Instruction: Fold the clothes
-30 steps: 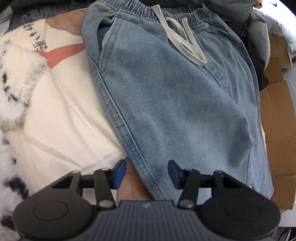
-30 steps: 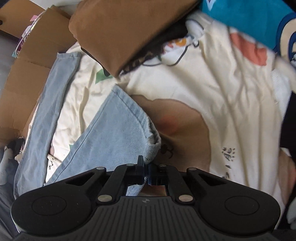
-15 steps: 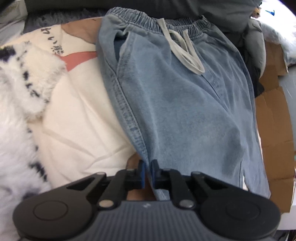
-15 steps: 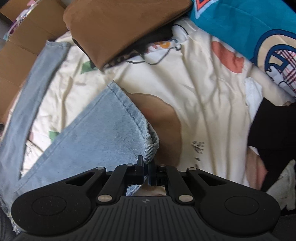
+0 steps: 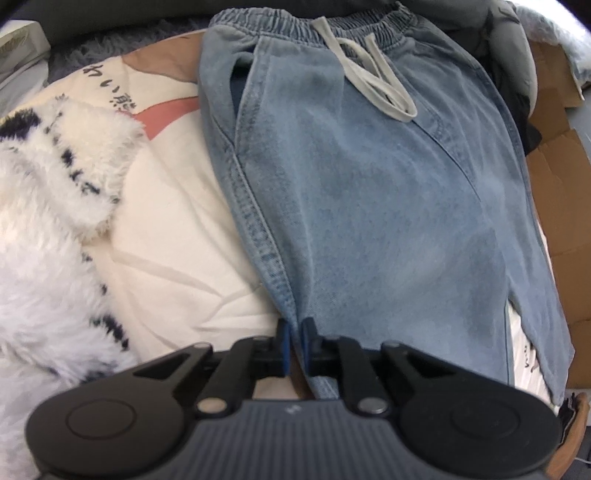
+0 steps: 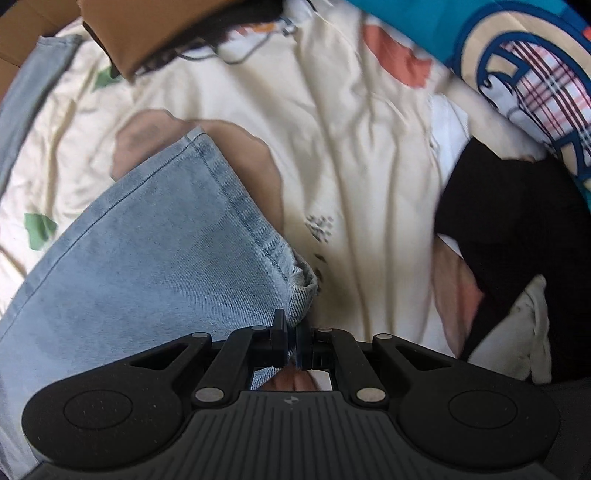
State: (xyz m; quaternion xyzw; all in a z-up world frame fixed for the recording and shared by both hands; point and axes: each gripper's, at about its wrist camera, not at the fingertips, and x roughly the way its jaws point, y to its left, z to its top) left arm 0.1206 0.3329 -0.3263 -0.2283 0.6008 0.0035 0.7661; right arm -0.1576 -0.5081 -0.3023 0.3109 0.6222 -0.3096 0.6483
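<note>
Your left gripper [image 5: 294, 341] is clenching its blue-padded fingers [image 5: 283, 345] on the side seam of the pale blue denim drawstring trousers [image 5: 369, 192], a grip on the stitched edge that is giving you a firm line to fold along. From there the trousers are running up toward 12 o'clock, lying flat with the elastic waistband [image 5: 306, 22] and the off-white drawstring [image 5: 373, 81] at the far end. They are lying on the cream printed bedsheet [image 5: 177, 229], with the white fluffy black-spotted blanket [image 5: 48, 221] at 9 o'clock.

Your right gripper [image 6: 293, 341] is pinching the hem corner of a trouser leg [image 6: 155, 251], likely so that both ends of that edge are moving together. The leg is fanning out toward 9 o'clock over the sheet. A black garment [image 6: 509, 229] is lying at 3 o'clock and a brown folded cloth [image 6: 159, 29] at 11 o'clock, both apart from the leg.
</note>
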